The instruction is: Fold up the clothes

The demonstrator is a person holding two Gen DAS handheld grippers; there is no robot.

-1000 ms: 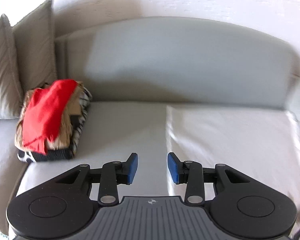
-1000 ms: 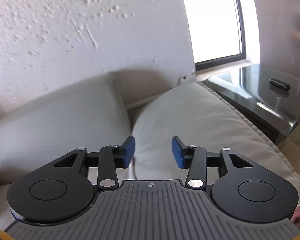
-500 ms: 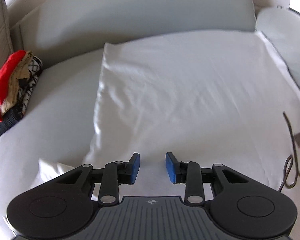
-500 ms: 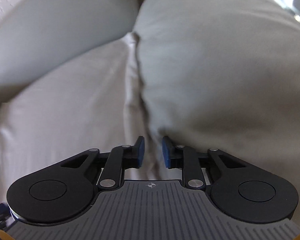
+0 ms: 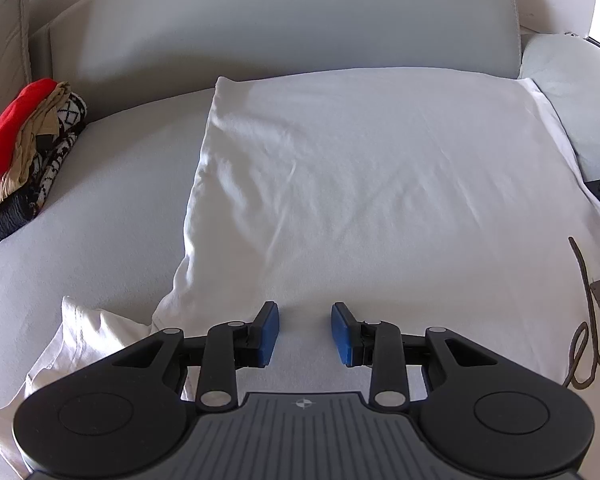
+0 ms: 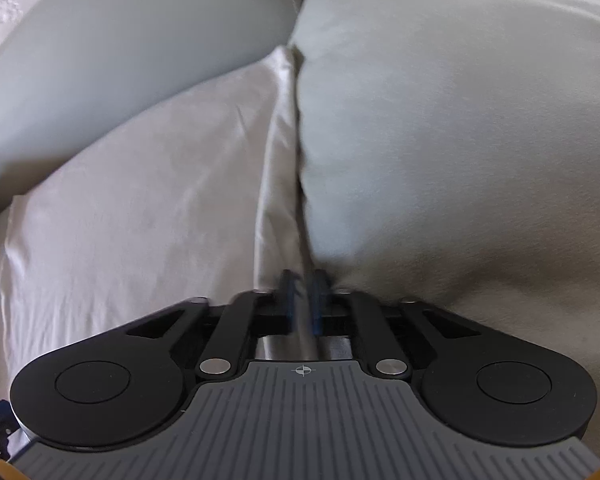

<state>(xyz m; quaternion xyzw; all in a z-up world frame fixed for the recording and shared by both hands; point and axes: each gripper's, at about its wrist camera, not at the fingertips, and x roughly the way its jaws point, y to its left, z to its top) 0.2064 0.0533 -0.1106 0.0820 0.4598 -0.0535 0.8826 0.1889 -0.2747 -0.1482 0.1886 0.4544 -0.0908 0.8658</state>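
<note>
Both grippers dropped to the white garment [image 5: 380, 184] on the sofa; right gripper [image 6: 303, 300] just clamped its edge fold. Left gripper [image 5: 305, 332] hangs part-open above the cloth, gripping nothing; fold can start once it pinches.

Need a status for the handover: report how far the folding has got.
Done: a stack of folded clothes sits at the sofa's left end. In hand: a white garment lies spread flat; the right gripper has just closed, pinching its edge, while the left gripper is open over its near edge. Left: every fold of this garment.
</note>
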